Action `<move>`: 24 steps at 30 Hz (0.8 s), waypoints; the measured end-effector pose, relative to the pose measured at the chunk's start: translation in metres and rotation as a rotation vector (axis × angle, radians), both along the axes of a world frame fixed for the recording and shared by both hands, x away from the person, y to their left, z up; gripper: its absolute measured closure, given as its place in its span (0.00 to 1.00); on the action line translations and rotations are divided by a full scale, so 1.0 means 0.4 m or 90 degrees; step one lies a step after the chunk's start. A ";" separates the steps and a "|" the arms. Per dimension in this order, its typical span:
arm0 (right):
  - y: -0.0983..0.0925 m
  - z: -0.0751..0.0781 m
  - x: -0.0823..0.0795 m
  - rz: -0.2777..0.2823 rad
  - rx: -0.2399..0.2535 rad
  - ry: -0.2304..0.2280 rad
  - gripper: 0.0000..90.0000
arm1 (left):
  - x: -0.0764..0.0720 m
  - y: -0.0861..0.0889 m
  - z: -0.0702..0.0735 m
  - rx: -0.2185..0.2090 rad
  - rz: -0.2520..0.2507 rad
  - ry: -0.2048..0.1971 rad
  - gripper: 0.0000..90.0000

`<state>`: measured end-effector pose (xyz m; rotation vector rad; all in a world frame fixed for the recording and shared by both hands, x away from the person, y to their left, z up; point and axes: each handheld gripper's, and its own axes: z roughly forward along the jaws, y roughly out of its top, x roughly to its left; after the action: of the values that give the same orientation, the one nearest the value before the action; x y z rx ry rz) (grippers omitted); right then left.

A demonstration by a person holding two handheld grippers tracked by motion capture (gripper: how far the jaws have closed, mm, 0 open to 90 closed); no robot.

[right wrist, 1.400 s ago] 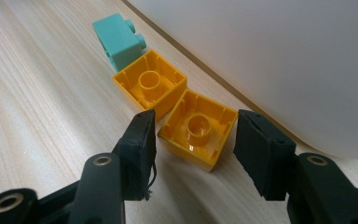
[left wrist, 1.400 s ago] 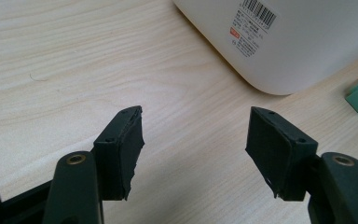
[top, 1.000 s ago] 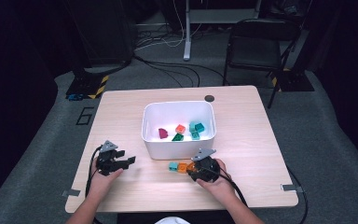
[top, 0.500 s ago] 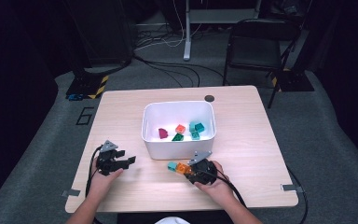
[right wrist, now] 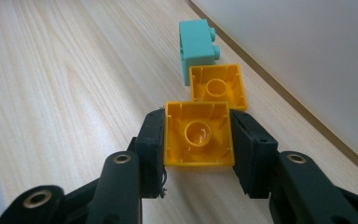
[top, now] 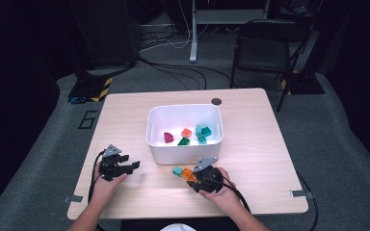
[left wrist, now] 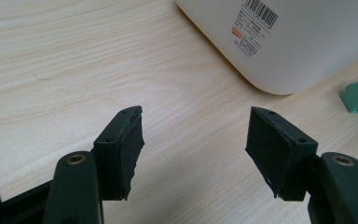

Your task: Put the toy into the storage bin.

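Jaws of the right tool (right wrist: 198, 140) had just closed on a yellow brick (right wrist: 198, 134) beside the white bin (top: 185, 144); the left tool (left wrist: 193, 140) gaped empty.

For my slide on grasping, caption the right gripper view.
Right gripper shut on a yellow block, with a second yellow block and a teal block beyond.

High view overhead, far — gripper views low, close; share white bin (top: 183, 153).
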<state>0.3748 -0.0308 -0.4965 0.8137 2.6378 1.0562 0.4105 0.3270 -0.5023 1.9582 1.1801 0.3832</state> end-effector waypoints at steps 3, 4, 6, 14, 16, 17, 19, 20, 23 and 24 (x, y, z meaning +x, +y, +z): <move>-0.002 0.008 -0.003 0.005 0.003 0.004 0.65 | 0.000 -0.001 0.000 -0.002 0.001 0.000 0.40; -0.002 0.010 -0.004 0.004 0.004 0.006 0.65 | 0.000 -0.001 0.000 -0.002 0.002 0.000 0.40; -0.003 0.017 -0.007 0.010 0.007 0.005 0.65 | 0.001 -0.001 0.000 0.000 0.000 0.002 0.40; 0.001 0.064 -0.020 0.028 0.017 0.009 0.65 | 0.000 -0.003 -0.002 0.001 0.001 0.003 0.40; 0.000 0.080 -0.021 0.033 0.016 0.006 0.65 | 0.000 -0.002 -0.002 0.000 0.002 0.003 0.40; 0.000 0.089 -0.022 0.036 0.016 0.005 0.65 | 0.000 -0.002 -0.002 -0.001 0.003 0.003 0.40; 0.000 0.100 -0.023 0.037 0.016 0.003 0.65 | 0.000 -0.002 -0.002 0.000 0.002 0.003 0.40; 0.000 0.109 -0.024 0.035 0.019 0.006 0.65 | 0.000 -0.002 -0.002 -0.001 0.002 0.003 0.40; 0.001 0.127 -0.024 0.042 0.017 0.002 0.65 | 0.000 -0.002 -0.002 0.000 0.002 0.003 0.40; 0.001 0.133 -0.023 0.045 0.013 0.003 0.65 | 0.001 -0.001 -0.002 0.000 0.002 0.004 0.40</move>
<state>0.3654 -0.0305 -0.4432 0.7330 2.6823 1.1021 0.4108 0.3265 -0.5029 1.9588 1.1868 0.3790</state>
